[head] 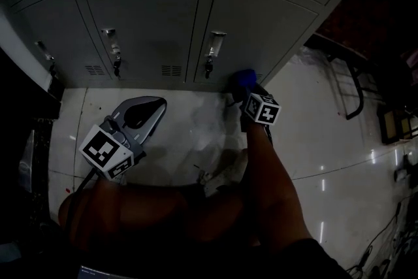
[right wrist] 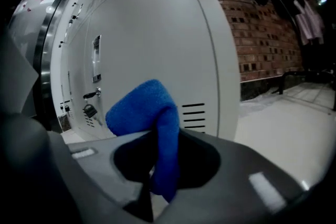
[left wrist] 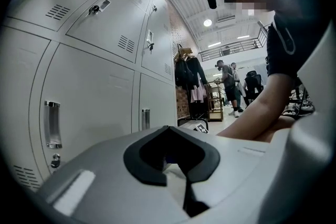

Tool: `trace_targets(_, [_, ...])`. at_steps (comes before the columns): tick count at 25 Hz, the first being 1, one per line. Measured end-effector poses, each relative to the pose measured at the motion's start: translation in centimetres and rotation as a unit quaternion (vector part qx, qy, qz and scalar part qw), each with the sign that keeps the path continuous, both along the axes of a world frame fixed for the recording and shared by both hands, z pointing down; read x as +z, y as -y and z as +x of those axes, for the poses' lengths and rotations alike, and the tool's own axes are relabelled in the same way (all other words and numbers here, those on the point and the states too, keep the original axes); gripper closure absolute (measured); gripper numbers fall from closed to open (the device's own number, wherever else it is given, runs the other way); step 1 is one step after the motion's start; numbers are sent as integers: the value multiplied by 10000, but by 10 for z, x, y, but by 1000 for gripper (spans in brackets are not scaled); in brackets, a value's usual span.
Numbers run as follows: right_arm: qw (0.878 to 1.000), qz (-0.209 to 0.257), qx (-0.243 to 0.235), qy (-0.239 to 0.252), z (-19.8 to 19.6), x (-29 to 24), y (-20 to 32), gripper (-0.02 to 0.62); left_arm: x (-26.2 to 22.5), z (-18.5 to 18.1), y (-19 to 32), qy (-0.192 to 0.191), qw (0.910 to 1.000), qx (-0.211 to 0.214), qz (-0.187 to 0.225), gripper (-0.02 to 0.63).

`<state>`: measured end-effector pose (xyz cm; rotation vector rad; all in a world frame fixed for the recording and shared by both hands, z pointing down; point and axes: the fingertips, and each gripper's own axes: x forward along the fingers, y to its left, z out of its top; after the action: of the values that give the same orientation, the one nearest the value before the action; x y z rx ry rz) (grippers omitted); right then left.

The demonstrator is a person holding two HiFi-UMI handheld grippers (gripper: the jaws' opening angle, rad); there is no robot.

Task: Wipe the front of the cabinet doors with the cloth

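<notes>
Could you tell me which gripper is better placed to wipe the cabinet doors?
Right. The right gripper is shut on the blue cloth, close to a lower door. The left gripper is shut on nothing, farther back.

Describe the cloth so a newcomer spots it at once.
Start at the grey locker bank and find its lower right door. The right claw pinches the cloth near that door's vent slots. It is the only bright blue thing.
</notes>
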<state>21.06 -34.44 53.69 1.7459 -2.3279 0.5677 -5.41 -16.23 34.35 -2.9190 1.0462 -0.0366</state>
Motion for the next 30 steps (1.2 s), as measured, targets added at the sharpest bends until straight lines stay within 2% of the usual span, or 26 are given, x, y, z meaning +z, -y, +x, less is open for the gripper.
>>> trace_targets(4, [9985,-124,486,197,35,3,-2,526,0,0,0,-7,10000,3,9,600])
trace_targets(14, [9952,-24,978,44,85,-5,1,526,0,1,1,-7,10000,10,6,600])
trace_targets(18, [9980,-126,625,-54,77,-10,-3,526,-1,1,1,-27,10000,32,23,600])
trace_targets(22, [9989,18,353,-294,78,-28,-9,526,1,1,2,-39,10000,20,-6,600])
trace_targets(24, [9990,205,214,-321,70,-48,-14,526,1,0,2,-69,10000,4,-21,600])
trace_targets(27, [9980,624,-36,-45,42,-92,-16,526,-3,-2,2,-133,9999,-10,-4,600])
trace_targets(30, [9930,1032,-581,6,-1,-134,-20,526,-9,-3,0,-183,9998,2,38,600])
